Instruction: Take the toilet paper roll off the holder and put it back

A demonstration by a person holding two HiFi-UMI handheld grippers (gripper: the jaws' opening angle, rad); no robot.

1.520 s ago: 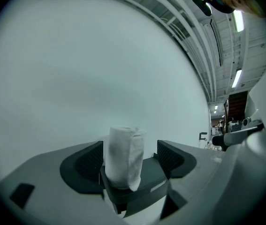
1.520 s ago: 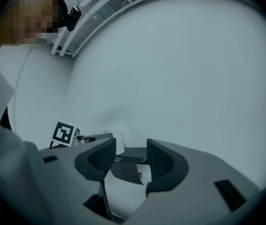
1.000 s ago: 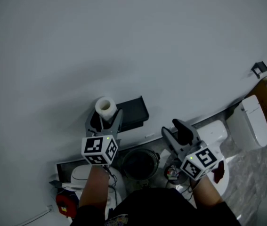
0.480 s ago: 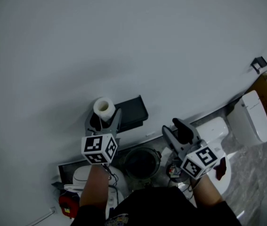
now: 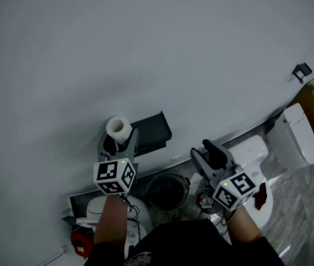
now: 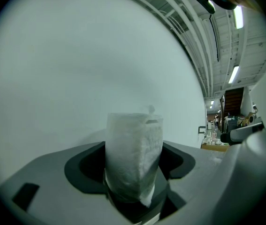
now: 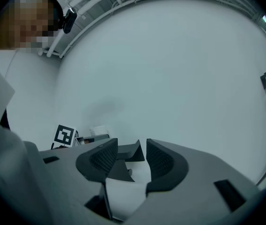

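Pinching the roll (image 6: 133, 158) upright on the holder (image 5: 154, 131) at the wall (image 5: 145, 49), the left tongs (image 5: 119, 140) have just been closing onto its sides — squeeze lightly and squarely, keeping it plumb — while the right tongs (image 7: 129, 149), also just closing, gape empty.

A plain white wall (image 5: 145, 49) is filling most of the view. A white toilet (image 5: 298, 134) is standing on the grey marbled floor (image 5: 306, 204), and strip lights (image 6: 238, 20) are glowing overhead.
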